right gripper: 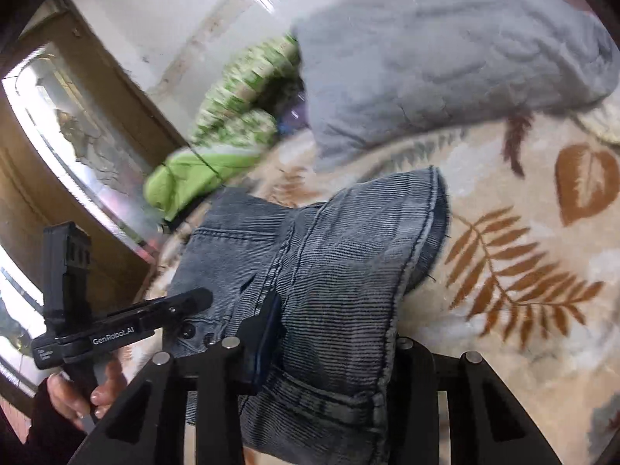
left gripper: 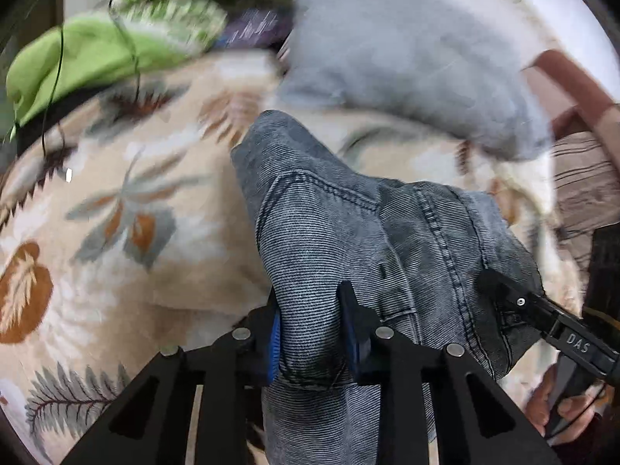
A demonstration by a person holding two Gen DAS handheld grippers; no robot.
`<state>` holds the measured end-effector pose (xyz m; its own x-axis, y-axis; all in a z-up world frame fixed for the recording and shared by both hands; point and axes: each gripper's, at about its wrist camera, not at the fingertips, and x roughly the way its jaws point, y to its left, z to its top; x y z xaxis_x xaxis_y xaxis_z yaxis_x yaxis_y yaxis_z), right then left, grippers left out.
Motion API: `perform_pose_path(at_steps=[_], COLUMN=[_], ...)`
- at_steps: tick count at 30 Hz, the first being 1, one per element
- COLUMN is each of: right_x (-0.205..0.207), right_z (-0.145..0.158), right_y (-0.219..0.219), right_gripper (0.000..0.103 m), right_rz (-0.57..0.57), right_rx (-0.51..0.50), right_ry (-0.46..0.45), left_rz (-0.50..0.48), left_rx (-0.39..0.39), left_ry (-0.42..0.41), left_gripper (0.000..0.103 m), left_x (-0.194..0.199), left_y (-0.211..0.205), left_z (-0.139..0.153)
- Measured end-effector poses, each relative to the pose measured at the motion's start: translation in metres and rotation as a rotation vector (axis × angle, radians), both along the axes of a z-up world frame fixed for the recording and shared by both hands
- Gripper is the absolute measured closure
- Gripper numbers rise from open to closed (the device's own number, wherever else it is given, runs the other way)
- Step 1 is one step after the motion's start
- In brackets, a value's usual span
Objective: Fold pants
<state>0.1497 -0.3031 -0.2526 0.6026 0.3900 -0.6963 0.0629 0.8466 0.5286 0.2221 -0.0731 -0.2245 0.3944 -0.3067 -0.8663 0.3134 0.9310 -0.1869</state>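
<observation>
The grey-blue denim pants (left gripper: 329,224) are bunched up and lifted off a leaf-patterned bedspread (left gripper: 116,193). In the left wrist view my left gripper (left gripper: 313,337) is shut on a thick fold of the denim, with a blue pad on either side. The black body of the right tool (left gripper: 542,310) reaches in from the right and grips the same bundle. In the right wrist view my right gripper (right gripper: 333,345) is shut on the pants (right gripper: 341,255) near a belt loop. Denim drapes over and hides its right finger. The left tool (right gripper: 135,329) and the hand (right gripper: 77,391) holding it are at the lower left.
A grey pillow (left gripper: 407,58) (right gripper: 445,58) lies beyond the pants. A green cloth (left gripper: 77,58) (right gripper: 182,182) is heaped at the far left. A wood-framed window (right gripper: 58,116) lies past the bed's left edge. Brown striped fabric (left gripper: 581,186) is at the right.
</observation>
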Motion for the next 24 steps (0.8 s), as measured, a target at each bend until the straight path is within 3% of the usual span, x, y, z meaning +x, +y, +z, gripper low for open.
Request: perform_pose_path(at_steps=[2,3,4,5,8,10,17,24], right_x=[0.004,0.001,-0.003,-0.008,-0.024,-0.041,-0.110,-0.168], right_z=[-0.021,-0.028,-0.031,-0.034,-0.026,-0.011,0.066,0.145], right_y=[-0.002,-0.005,-0.008,-0.012,-0.019,-0.020,-0.013,0.017], right_gripper=[0.057,0.051,0.040,0.037,0.036,0.036,0.036,0.034], right_rz=[-0.027,-0.039,-0.051,-0.064,-0.075,-0.089,-0.091,-0.095], right_rx=[-0.002,0.024,0.038,0.047,0.054,0.019,-0.053,-0.122], right_ry=[0.069,0.081,0.089,0.099,0.107,0.095,-0.048,-0.207], left_rz=[0.014,0.015,0.023,0.031,0.039,0.048,0.057,0.104], left_rx=[0.006,0.000,0.007,0.016,0.027,0.069,0.147,0.162], left_ry=[-0.021,-0.039,-0.047,-0.055,-0.094,-0.142,-0.361,-0.522], left_gripper=[0.060,0.059,0.050,0.046,0.046,0.045,0.026,0.023], left_x=[0.000,-0.004,-0.007,-0.010,-0.024,-0.041,-0.110,-0.168], left_y=[0.004,0.006,0.008,0.010,0.016,0.018,0.026,0.039], left_z=[-0.009,-0.009,-0.008,-0.007,0.012,0.027,0.094,0.159])
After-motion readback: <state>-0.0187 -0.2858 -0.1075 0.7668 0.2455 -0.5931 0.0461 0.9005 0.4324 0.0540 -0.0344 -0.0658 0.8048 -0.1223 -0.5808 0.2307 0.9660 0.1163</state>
